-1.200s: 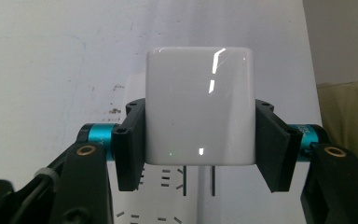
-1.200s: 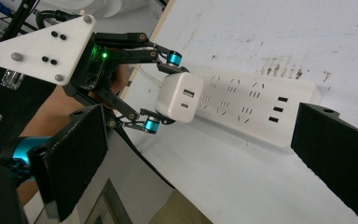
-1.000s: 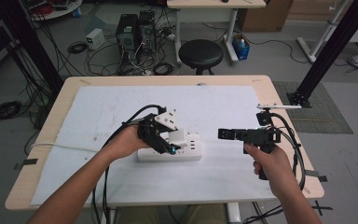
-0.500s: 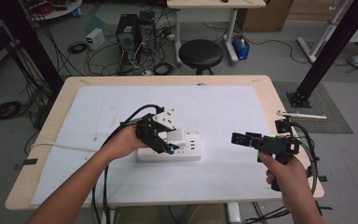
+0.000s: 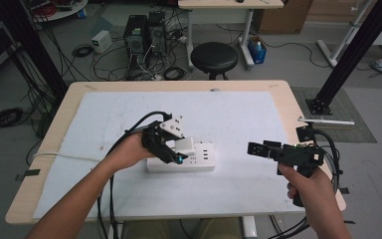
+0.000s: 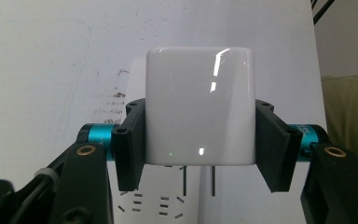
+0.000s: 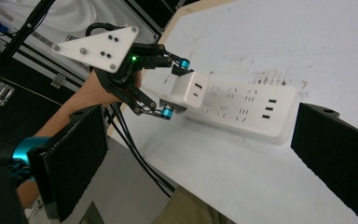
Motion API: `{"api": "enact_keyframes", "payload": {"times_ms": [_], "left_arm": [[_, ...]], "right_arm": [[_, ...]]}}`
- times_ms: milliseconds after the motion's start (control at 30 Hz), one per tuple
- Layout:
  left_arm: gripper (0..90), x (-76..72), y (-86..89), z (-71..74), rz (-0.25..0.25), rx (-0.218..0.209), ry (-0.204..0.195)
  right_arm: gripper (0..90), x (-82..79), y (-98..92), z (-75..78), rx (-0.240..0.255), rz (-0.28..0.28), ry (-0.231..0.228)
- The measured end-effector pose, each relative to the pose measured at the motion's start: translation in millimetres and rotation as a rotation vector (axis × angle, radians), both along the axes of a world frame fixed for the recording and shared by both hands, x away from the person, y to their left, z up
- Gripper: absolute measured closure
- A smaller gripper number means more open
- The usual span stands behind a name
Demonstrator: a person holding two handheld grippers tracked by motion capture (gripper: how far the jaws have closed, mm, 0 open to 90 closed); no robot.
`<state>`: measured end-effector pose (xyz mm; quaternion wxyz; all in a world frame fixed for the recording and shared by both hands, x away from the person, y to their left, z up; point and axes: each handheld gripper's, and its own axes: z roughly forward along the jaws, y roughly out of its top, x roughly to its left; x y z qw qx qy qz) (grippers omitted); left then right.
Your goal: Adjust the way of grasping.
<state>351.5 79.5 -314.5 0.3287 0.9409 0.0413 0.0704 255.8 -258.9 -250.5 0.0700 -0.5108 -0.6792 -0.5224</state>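
Note:
My left gripper is shut on a white charger block, held at the left end of a white power strip on the white mat. In the left gripper view the pads press the block's two sides, and its two metal prongs show bare just above the strip's sockets. The right gripper view shows the left gripper, the block and the strip from the side. My right gripper hovers to the strip's right, jaws wide open and empty.
The wooden table carries a white mat. A metal bar and a black clamp sit at its right edge. Beyond the far edge stand a black stool, computer towers and floor cables. A black frame post rises at the right.
My right gripper has drawn away to the right from the power strip and risen a little. The left gripper and the charger block have stayed put.

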Motion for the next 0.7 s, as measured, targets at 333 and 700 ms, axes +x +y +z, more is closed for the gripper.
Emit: {"api": "enact_keyframes", "payload": {"times_ms": [333,700], "left_arm": [[42.4,-0.7,2.8,0.2,0.012,0.002,-0.004],[42.4,-0.6,1.9,-0.7,0.012,0.016,-0.009]], "right_arm": [[3.2,35.1,33.5,7.9,-0.015,0.08,-0.022],[3.1,98.0,37.4,-41.4,-0.001,0.075,0.083]]}}
